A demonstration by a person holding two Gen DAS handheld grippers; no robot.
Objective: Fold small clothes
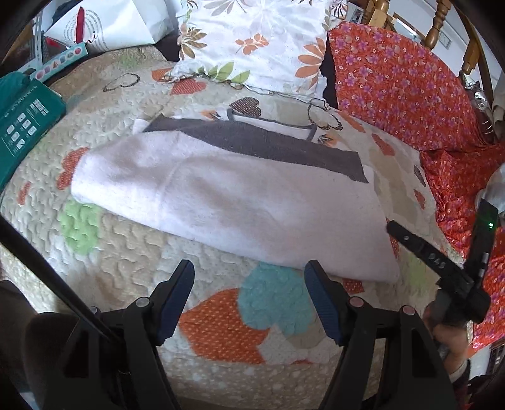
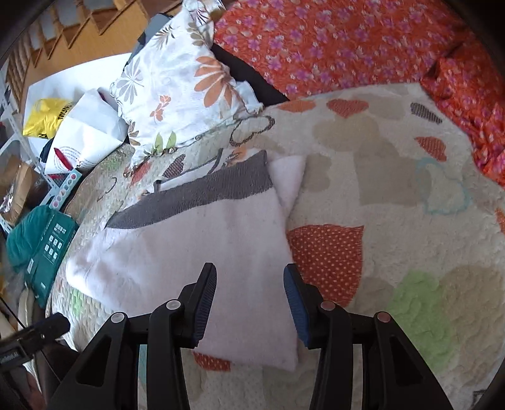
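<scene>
A folded white fleecy garment with a dark grey knitted band (image 1: 227, 192) lies flat on the cream quilted bedspread patterned with orange, green and teal hearts (image 1: 221, 318), its grey band along the far edge and its white body toward the near side. The left gripper (image 1: 249, 299) hangs just short of the garment's near edge, its blue-padded fingers (image 1: 176, 299) spread wide with nothing between them, only quilt showing underneath. The right gripper (image 2: 250, 306) is over the garment's near right corner, its fingers (image 2: 205, 302) also wide apart and holding nothing; whether the tips touch the cloth I cannot tell. In the left wrist view that right gripper (image 1: 442, 261) shows as a black bar reaching in from the right side, beside the garment's lower right corner. Beyond the garment a white pillow printed with orange and brown flowers (image 1: 252, 41) leans at the head of the bed, and next to it lies an orange cloth dotted with purple flowers (image 1: 404, 79). Off to the left sits a teal box with small white icons (image 1: 25, 120), at the edge of the bedspread, with a white paper bag (image 1: 110, 25) farther back. A small flap of white cloth (image 2: 288, 176) pokes out past the grey band on the right side of the garment.
</scene>
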